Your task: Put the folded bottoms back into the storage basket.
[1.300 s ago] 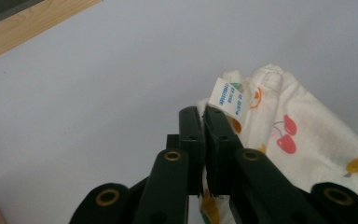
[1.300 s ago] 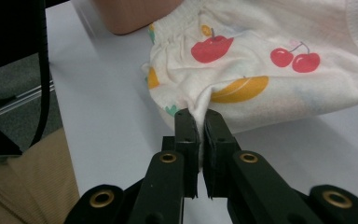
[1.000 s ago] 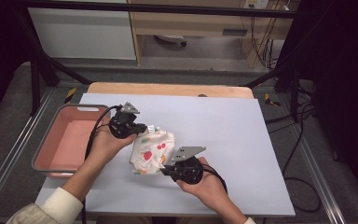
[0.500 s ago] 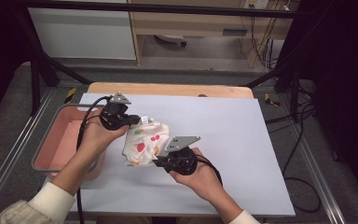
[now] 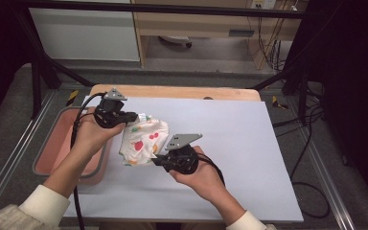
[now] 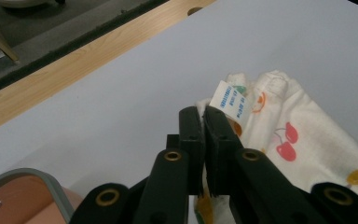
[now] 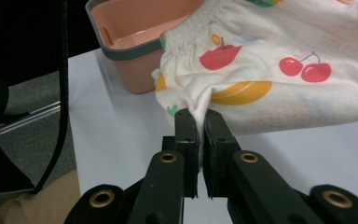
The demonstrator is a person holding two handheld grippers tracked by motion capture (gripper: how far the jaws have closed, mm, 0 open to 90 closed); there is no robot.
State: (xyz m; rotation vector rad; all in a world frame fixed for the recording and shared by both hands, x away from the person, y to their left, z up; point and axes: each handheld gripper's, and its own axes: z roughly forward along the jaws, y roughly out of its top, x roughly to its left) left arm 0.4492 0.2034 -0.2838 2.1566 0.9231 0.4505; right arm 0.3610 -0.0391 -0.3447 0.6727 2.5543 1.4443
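Much of the cloth point(image 5: 142, 140) is hard to read from the high view: it hangs bunched between the two tools, its folds hiding its outline, so whether it is a small garment or a bag cannot be told for sure, though an elastic-looking gathered edge in the right gripper view suggests a garment. The near end of the pink bin point(image 5: 45, 160) is covered by the person's left forearm, and its far wall is cut off in the right gripper view.

The cloth is cream with printed fruit: red cherries, a red apple, yellow-orange shapes, small green marks. A white label with blue print point(image 6: 230, 101) sticks out at its far-left corner. It sits over the left-middle of the white table point(image 5: 249, 143), just right of the bin, and seems lifted rather than lying flat.

The left gripper point(image 5: 130, 116) is clenched on the cloth's far corner beside the label, jaws pressed together with fabric between them. The right gripper point(image 5: 156, 160) is clenched on the near edge of the cloth, a pinched fold caught between its closed jaws.
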